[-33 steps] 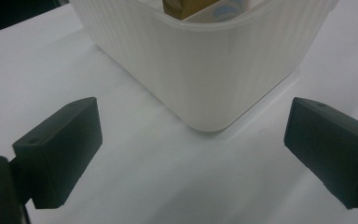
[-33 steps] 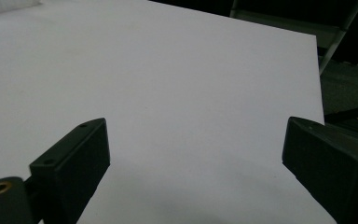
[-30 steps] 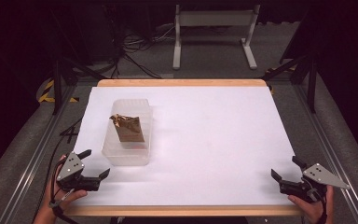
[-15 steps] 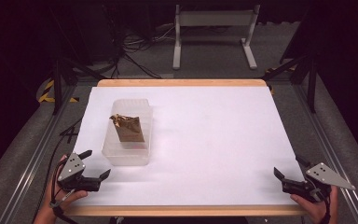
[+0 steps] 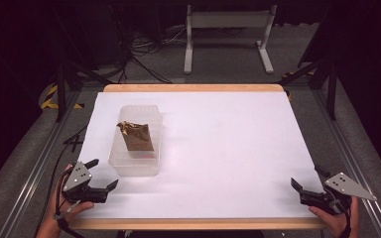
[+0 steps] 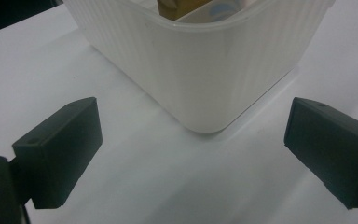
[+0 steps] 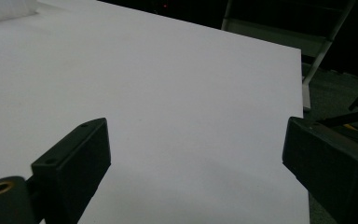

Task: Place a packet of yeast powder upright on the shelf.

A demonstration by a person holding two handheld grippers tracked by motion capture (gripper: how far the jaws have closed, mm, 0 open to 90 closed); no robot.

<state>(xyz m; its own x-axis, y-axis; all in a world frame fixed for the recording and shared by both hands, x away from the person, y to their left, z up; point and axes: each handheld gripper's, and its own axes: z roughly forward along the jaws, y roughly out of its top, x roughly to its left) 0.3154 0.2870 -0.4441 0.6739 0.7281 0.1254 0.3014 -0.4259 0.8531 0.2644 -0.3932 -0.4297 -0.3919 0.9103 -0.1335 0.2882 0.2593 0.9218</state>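
A translucent white plastic tub [image 5: 134, 168] stands on the left half of the white table [image 5: 228, 144]. A crumpled brown paper bag [image 5: 137, 137] stands upright inside it. My left gripper [image 5: 103, 173] is open near the front left edge, just short of the tub's near corner and empty. In the left gripper view the tub's ribbed corner [image 6: 200, 70] sits a little beyond the gap of the left gripper [image 6: 191, 154], and the bag's top [image 6: 182, 7] shows over the rim. My right gripper [image 5: 307, 176] is open and empty at the front right corner; the right gripper [image 7: 196, 163] faces bare tabletop.
The table has a wooden rim [image 5: 193, 88] and metal rails [image 5: 30, 178] along both sides. A white frame stand [image 5: 228, 29] and cables lie on the dark floor beyond the far edge. A tub corner [image 7: 4, 9] shows far off in the right gripper view.
The right gripper has drifted slightly to the right along the front edge. The left gripper, tub and bag have stayed in place.
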